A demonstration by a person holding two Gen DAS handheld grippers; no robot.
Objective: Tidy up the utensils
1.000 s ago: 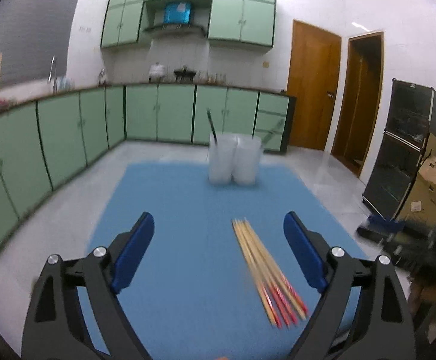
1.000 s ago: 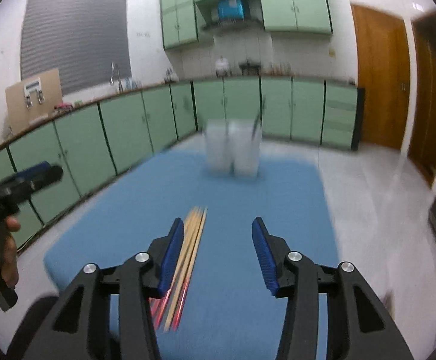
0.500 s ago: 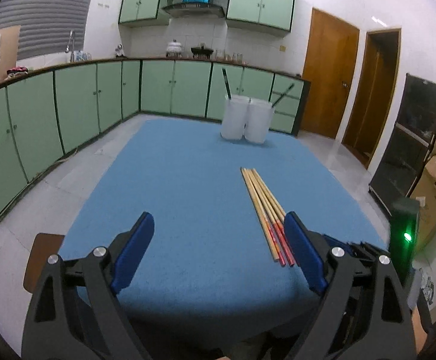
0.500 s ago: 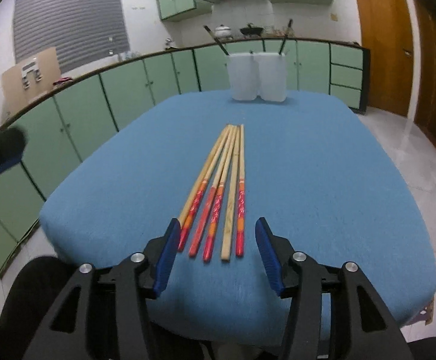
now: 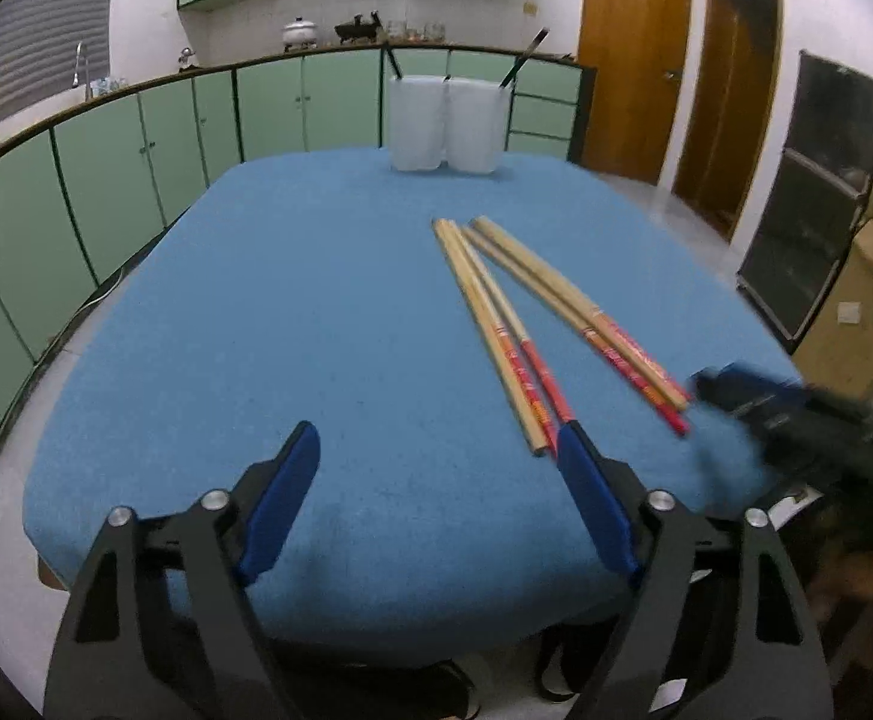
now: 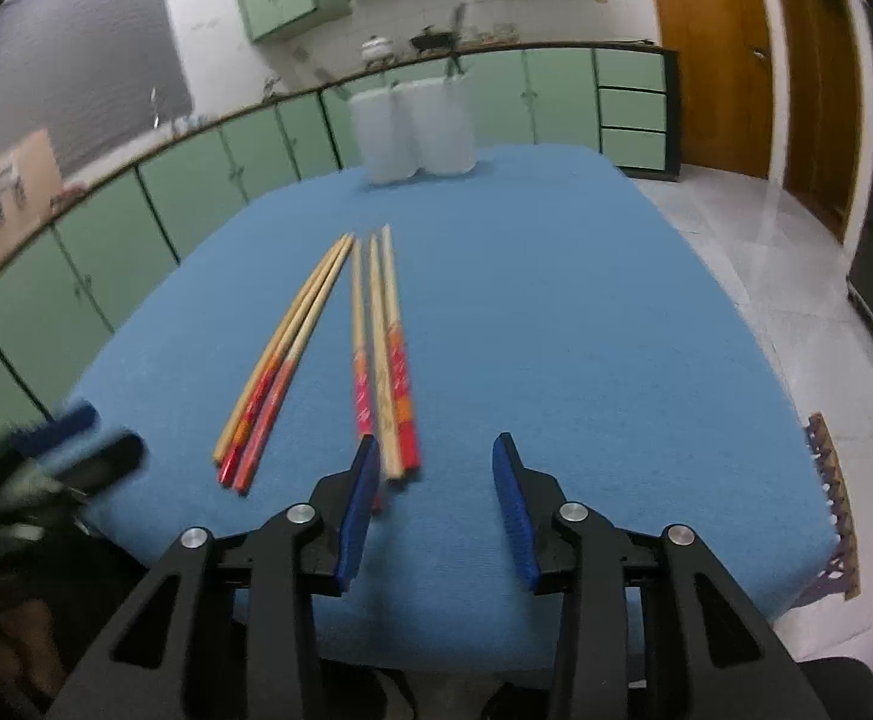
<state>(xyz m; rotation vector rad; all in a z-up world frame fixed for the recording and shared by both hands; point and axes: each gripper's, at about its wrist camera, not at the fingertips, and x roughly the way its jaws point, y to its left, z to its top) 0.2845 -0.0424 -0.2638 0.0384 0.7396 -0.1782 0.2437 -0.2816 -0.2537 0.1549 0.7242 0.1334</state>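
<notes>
1. At the far left, green cabinets (image 5: pixel 136 150) curve around the room beyond the table edge.
2. The left gripper (image 5: pixel 436 456) hangs over the near edge of the blue tablecloth (image 5: pixel 316 330). Its jaws are closing but stand wide apart, with only bare cloth between them; it grasps nothing.
3. Its right-hand finger (image 5: pixel 592 498) sits just at the near ends of the left pair of chopsticks (image 5: pixel 502 336); whether it touches them I cannot tell.
4. Seen from the right wrist, the chopsticks lie on the cloth in two groups that fan apart toward the near edge, red ends nearest: the left pair (image 6: pixel 286 360) and a second group (image 6: pixel 385 348) just to its right.
5. At the far end of the table stand two white containers (image 5: pixel 445 123), side by side and touching, each with a dark utensil sticking out.
6. The right gripper (image 6: pixel 430 468) hovers at the near ends of the second group. Its jaws are closing, unclenched, and the red tips lie just inside its left finger (image 6: pixel 358 516), not pinched.
7. Wooden doors (image 5: pixel 634 60) stand at the far right.
</notes>
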